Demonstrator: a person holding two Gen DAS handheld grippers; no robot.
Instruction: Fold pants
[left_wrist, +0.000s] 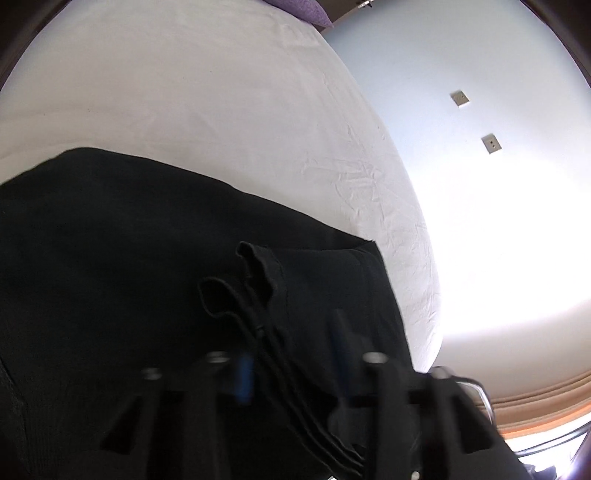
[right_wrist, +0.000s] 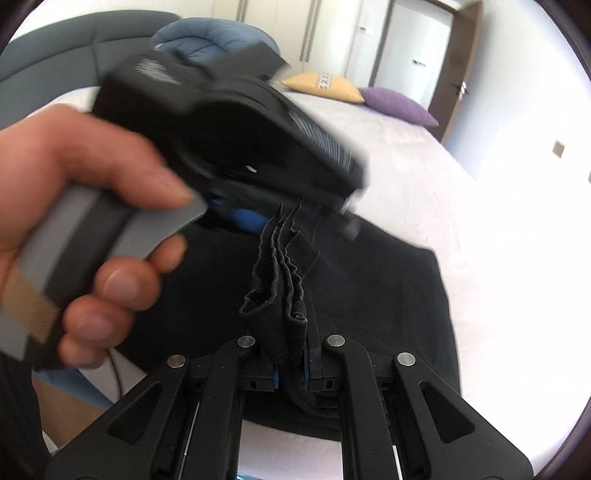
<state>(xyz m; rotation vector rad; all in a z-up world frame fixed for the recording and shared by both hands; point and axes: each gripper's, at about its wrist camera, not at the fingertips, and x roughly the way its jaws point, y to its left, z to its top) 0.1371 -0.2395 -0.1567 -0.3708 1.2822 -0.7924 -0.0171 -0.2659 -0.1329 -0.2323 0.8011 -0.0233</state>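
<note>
Black pants (left_wrist: 110, 240) lie spread on a white bed sheet (left_wrist: 221, 92). A bunched edge of several layers (right_wrist: 284, 280) rises off the pants (right_wrist: 388, 295) between my two grippers. My right gripper (right_wrist: 290, 365) is shut on the near end of this bunch, with blue pads either side of it. My left gripper (right_wrist: 291, 210), held by a hand (right_wrist: 74, 177), is just beyond and pinches the far end. In the left wrist view the layered edge (left_wrist: 266, 295) runs down between the blurred fingers of the left gripper (left_wrist: 291, 362).
The bed (right_wrist: 443, 192) drops off at its right side toward a pale wall with two sockets (left_wrist: 460, 98). A yellow pillow (right_wrist: 325, 86), a purple pillow (right_wrist: 399, 105) and a blue duvet (right_wrist: 210, 40) lie at the grey headboard (right_wrist: 55, 55).
</note>
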